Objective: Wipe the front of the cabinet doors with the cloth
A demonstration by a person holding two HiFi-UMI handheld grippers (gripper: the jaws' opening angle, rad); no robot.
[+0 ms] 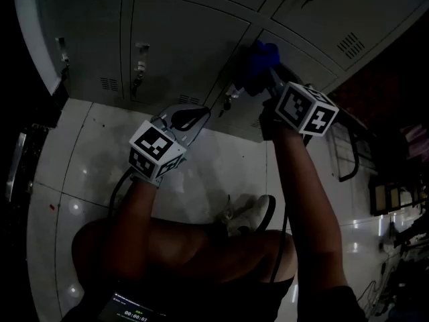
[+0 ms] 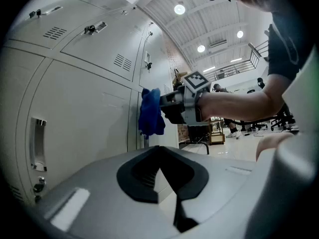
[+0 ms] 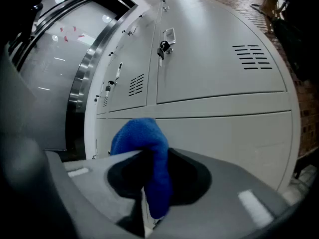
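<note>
Blue cloth (image 3: 144, 148), fuzzy and bunched, folds over the jaw tips of the right gripper (image 3: 149, 176) and hangs between them, clamped tight, right up at the pale grey cabinet doors (image 3: 219, 68). The left gripper (image 2: 162, 176) is lower down, jaws together, holding nothing.

The right gripper (image 1: 267, 80) presses a blue cloth (image 1: 260, 58) against the grey cabinet doors (image 1: 181, 39) at the far side. The left gripper (image 1: 191, 118) hangs nearer and further left, over the pale tiled floor (image 1: 87, 166), just short of the doors.
</note>
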